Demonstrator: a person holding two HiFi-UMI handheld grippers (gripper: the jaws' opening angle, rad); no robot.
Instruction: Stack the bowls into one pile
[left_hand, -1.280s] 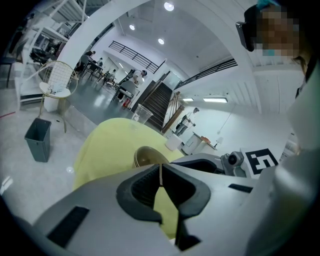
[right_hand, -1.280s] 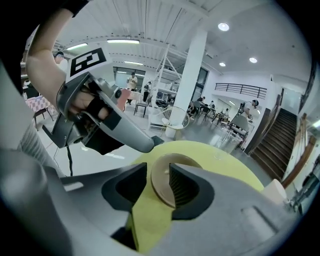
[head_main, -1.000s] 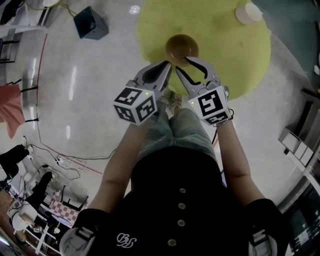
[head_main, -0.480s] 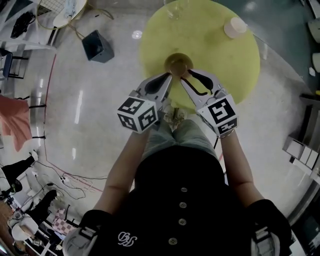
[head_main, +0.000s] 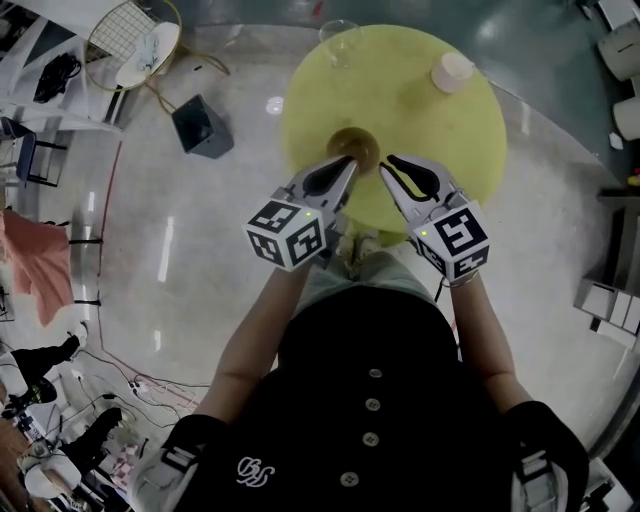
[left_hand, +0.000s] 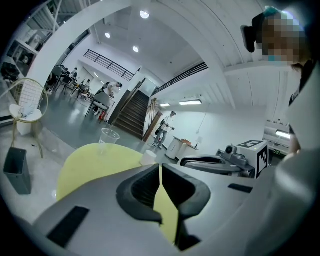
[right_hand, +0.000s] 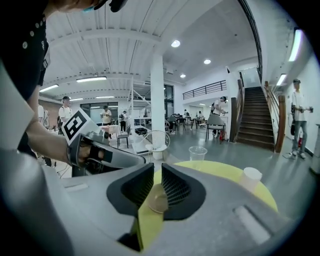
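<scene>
A brown bowl, or a pile of them seen from above, stands on the round yellow table near its front edge. My left gripper hovers just in front of the bowl's near rim, its jaws shut with nothing between them. My right gripper hangs beside it, to the right of the bowl and apart from it. Its jaws are closing and hold nothing. Through their narrow gap in the right gripper view the bowl shows on the table beyond.
A clear plastic cup stands at the table's far edge and a white paper cup at its far right. On the floor to the left are a dark bin and a wire chair. People stand in the hall beyond.
Both grippers have lifted and drawn back from the bowl, which they flanked a second ago. The right jaws have narrowed from wide open to a slim gap.
</scene>
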